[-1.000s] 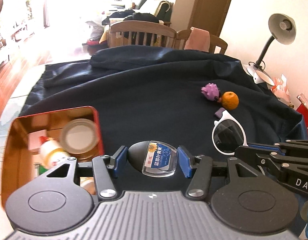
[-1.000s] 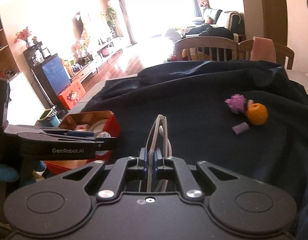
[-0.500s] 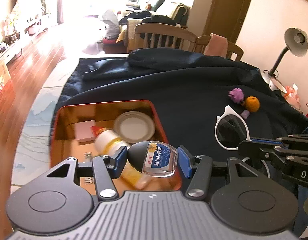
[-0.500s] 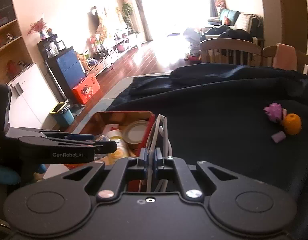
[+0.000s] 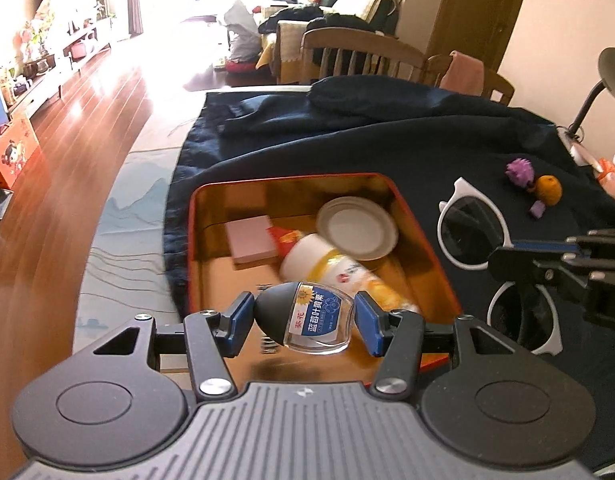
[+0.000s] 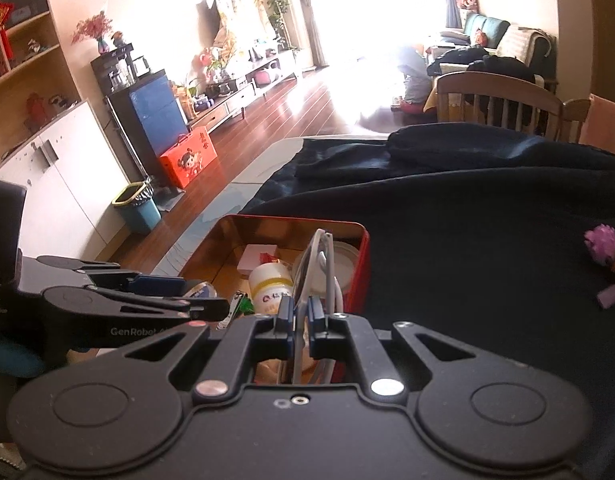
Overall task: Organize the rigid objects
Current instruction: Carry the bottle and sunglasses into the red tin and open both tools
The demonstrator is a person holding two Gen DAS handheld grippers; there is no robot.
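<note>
My left gripper [image 5: 303, 322] is shut on a small clear bottle with a black cap and blue label [image 5: 307, 320], held above the near end of a red tin box [image 5: 427, 240]. The box holds a white plate [image 5: 357, 228], a yellow-and-white bottle [image 5: 335, 268] and a pink pad [image 5: 251, 236]. My right gripper [image 6: 301, 316] is shut on white-framed sunglasses [image 6: 321, 264], held edge-on just right of the box [image 6: 357, 248]. The sunglasses also show in the left wrist view [image 5: 471, 228].
A dark blue cloth [image 5: 387, 140] covers the table. A purple toy [image 5: 519, 170], an orange [image 5: 547, 189] and a small lilac block [image 5: 537, 210] lie at the far right. A desk lamp [image 5: 611, 76] stands at the right edge. Wooden chairs [image 5: 359, 54] stand behind the table.
Both grippers have moved left with their objects. The red box now lies under my left gripper, and the sunglasses have come up beside its right wall.
</note>
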